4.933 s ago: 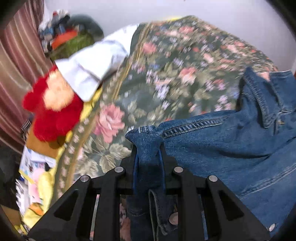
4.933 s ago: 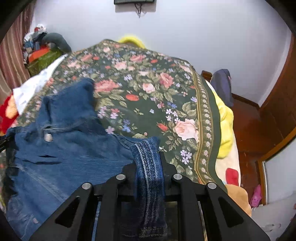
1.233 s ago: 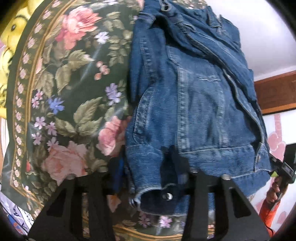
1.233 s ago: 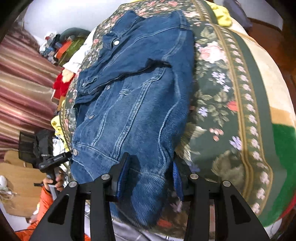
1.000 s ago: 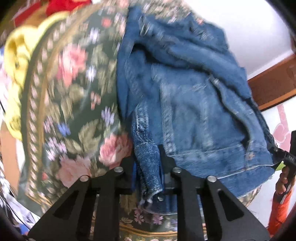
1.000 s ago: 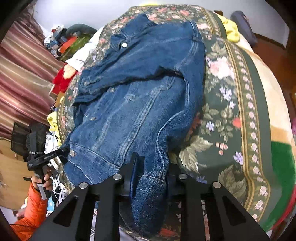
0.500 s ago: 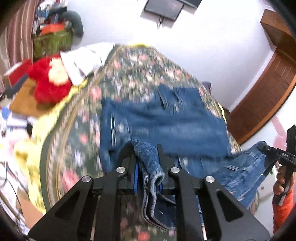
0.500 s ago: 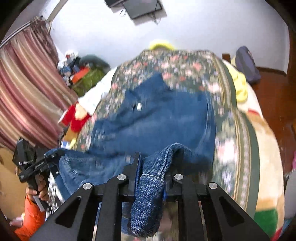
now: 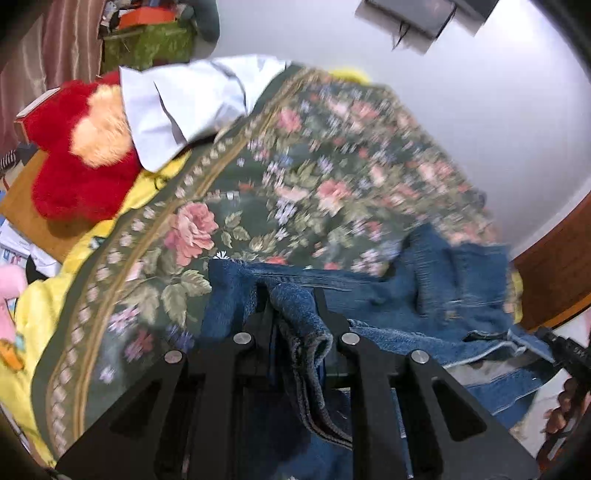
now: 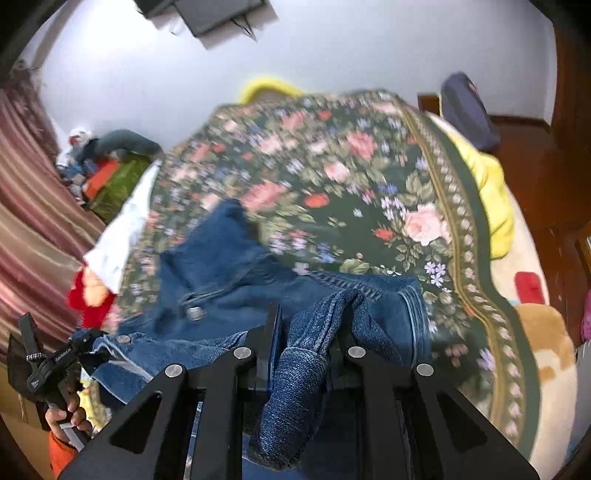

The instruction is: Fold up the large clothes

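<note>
Left tongs (image 9: 293,314) and right tongs (image 10: 308,325) are each clamping denim jacket (image 10: 229,266) hem; bunched cloth risks slipping toward 6 o'clock, spoiling the fold.

Black gripper (image 9: 293,314) — apparently silver-screwed.

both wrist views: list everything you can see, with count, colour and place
blue denim jacket: 1, blue, on the bed's near end, hem lifted by both grippers
floral bedspread: 1, dark green with pink roses, covering the bed
red plush toy: 1, red with a tan face, beside the bed's left edge
white cloth: 1, white, at the bed's far left edge
yellow blanket: 1, yellow, under the bedspread's right edge
striped curtain: 1, maroon, left wall
wall screen: 1, dark, far wall
left gripper: 1, black, jaws shut on denim
right gripper: 1, black, jaws shut on denim
</note>
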{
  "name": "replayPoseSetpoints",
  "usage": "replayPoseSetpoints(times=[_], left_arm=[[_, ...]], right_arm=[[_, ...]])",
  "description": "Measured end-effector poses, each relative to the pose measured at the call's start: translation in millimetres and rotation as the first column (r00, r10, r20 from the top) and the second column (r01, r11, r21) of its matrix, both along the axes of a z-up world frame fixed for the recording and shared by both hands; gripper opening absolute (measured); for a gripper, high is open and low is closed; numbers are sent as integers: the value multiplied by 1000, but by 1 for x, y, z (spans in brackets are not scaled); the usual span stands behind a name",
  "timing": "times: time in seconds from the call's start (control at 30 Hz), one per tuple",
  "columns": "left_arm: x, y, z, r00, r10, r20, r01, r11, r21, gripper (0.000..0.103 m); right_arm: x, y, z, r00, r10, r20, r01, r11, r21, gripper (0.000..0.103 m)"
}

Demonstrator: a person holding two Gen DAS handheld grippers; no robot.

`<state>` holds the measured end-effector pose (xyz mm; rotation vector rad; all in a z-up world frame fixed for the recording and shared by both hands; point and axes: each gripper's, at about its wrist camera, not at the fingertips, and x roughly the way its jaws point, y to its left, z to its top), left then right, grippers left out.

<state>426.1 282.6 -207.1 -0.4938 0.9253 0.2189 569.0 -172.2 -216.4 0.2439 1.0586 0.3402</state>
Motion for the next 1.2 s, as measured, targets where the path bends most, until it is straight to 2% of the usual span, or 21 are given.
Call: replayPoseSetpoints(times=[0.07, 0.13, 0.23, 0.33, 0.37, 0.43, 0.5, 0.53, 0.57, 0.6, 0.63, 0.67, 0.83, 0.93, 1.07, 1.2], left_arm=[[13, -1, -22, 999, -6, -49, 7, 1000, 14, 17], [23, -1, -41, 996, -17, -91, 20, 999, 28, 19], [27, -1, -56, 993, -38, -115, 43, 998, 41, 21], [27, -2, -55, 990, -65, -128, 72, 996, 58, 21], [28, -3, -55, 988, -76, -135, 84, 995, 60, 21], [28, -5, -50, 982, -114, -148, 126, 989, 73, 23], [26, -8, -41, 975, -158, -156, 175, 979, 100, 25], [21, -9, -32, 975, -157, -156, 178, 976, 127, 39], [17, -10, -23, 979, -135, -153, 162, 970, 181, 48], [9, -11, -6, 988, -91, -127, 123, 954, 274, 63], [5, -11, 5, 992, -79, -98, 106, 943, 317, 71], [-3, -10, 19, 995, -80, -63, 97, 931, 352, 73], [-33, -16, 60, 994, -103, -21, 103, 911, 400, 76], [-54, -34, 69, 987, -162, -15, 154, 898, 411, 86], [-73, -67, 64, 966, -258, -27, 246, 876, 414, 87], [-77, -101, 38, 942, -329, -72, 332, 873, 356, 87]], right_arm=[[12, -1, -21, 999, 12, -40, -12, 1000, -4, 15], [19, -7, -35, 997, 44, -69, -41, 998, 39, 15], [22, -19, -35, 991, 107, -83, -98, 989, 108, 16], [20, -35, -23, 986, 145, -83, -135, 984, 113, 16], [18, -41, -17, 988, 131, -78, -124, 988, 90, 16], [15, -59, -3, 998, 39, -41, -42, 997, -60, 16], [10, -76, 5, 1000, -21, -17, 17, 984, -175, 16], [5, -84, 7, 1000, -17, -23, 13, 984, -179, 16], [1, -89, 10, 999, -8, -31, 3, 987, -161, 16], [-9, -95, 13, 999, 5, -38, -10, 991, -134, 16], [-16, -96, 15, 999, 16, -36, -20, 992, -125, 16], [-27, -96, 20, 999, 33, -23, -35, 991, -126, 16], [-76, -70, 44, 989, 136, 65, -121, 974, -192, 16], [-104, -44, 54, 971, 216, 101, -187, 952, -242, 16], [-133, -6, 52, 942, 320, 100, -282, 918, -279, 16], [-143, 24, 37, 924, 374, 77, -341, 900, -273, 16]])
